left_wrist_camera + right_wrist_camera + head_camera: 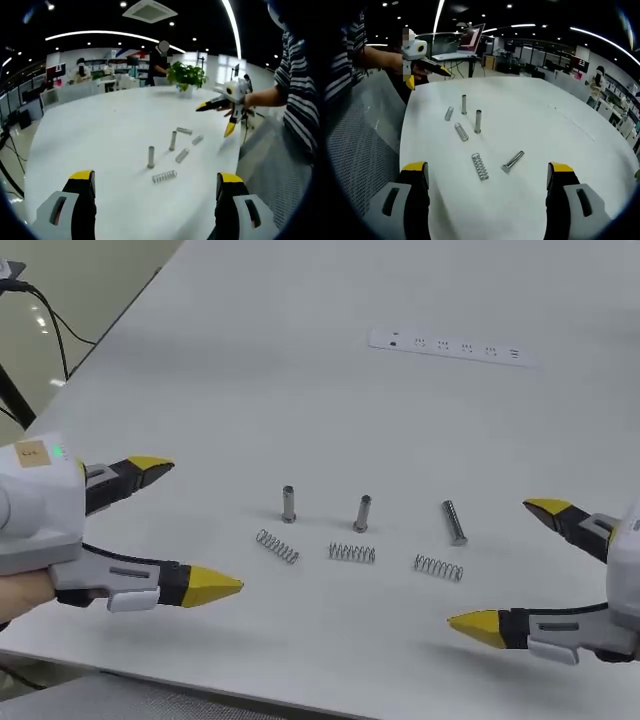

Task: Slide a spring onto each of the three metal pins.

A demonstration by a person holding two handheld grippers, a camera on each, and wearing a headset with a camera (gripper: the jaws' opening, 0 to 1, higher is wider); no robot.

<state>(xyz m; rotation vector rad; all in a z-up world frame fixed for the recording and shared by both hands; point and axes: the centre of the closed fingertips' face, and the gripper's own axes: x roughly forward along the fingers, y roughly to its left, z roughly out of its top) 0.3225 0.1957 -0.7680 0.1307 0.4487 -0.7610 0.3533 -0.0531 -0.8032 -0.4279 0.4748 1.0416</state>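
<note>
On the surface (300, 390), centre: three pins in a row. The left pin (288, 503) and middle pin (362, 512) stood upright; the right pin (454, 522) lay on its side.
Just before the pins: one spring per pin, namely left spring (277, 546), middle spring (352, 553) and right spring (439, 568). All lay flat and none was threaded.
Left gripper (195, 525): released, jaws wide, hovering well left of the row.
Right gripper (505, 565): released likewise, near the right spring, touching nothing.
Handling, springs: judged light, thin-wired and squashy, and likely to roll or flick out of a hard pinch. They were best taken gently across the coils near one end, leaving the bore free.
Handling, pins: judged stiff, smooth and slippery. An upright pin could tip at a nudge; the fallen one probably wanted holding near its head.
Hard to make out: which end of the upright pins carried the head, and how closely spring fitted pin.
Cut off: both gripper bodies, at the head view's edges.
Background: power strip (445, 347), well apart.
</note>
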